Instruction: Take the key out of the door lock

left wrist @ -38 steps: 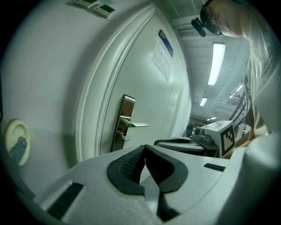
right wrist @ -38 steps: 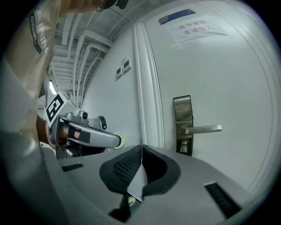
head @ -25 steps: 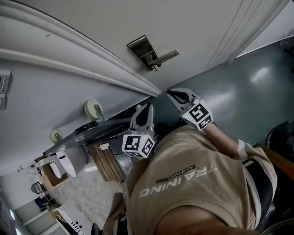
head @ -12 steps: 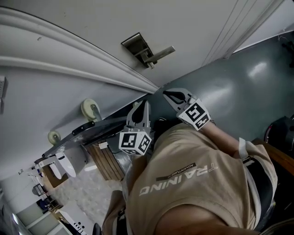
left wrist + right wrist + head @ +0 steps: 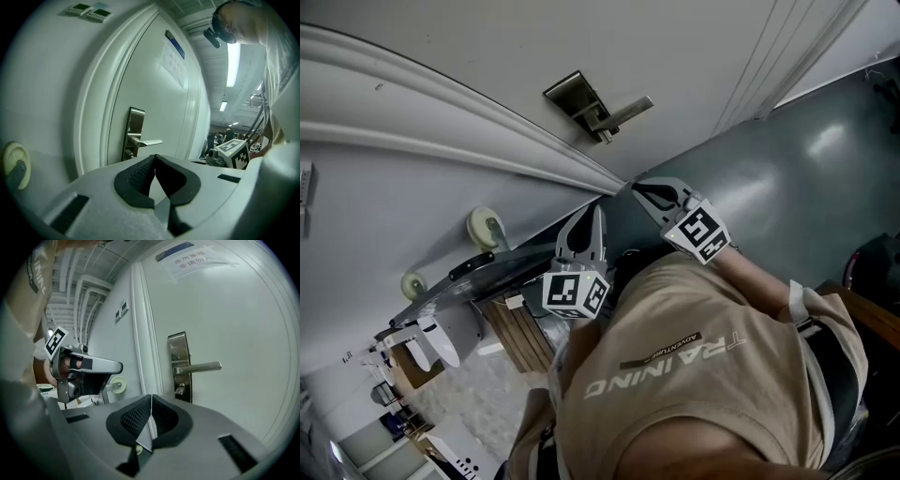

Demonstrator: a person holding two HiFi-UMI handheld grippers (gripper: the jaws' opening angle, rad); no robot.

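Left gripper (image 5: 154,158) barely shifted; key (image 5: 179,389) beneath door handle (image 5: 197,367).

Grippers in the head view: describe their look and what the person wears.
Both the left gripper and right gripper have pale grey plastic bodies, black textured pads on the fingers, and a white cube with black square markers. The person wears a tan T-shirt with white lettering.

The shirt (image 5: 694,375) reads "TRAINING" and "ADVENTURE"; the door notice (image 5: 194,261) is unreadable.
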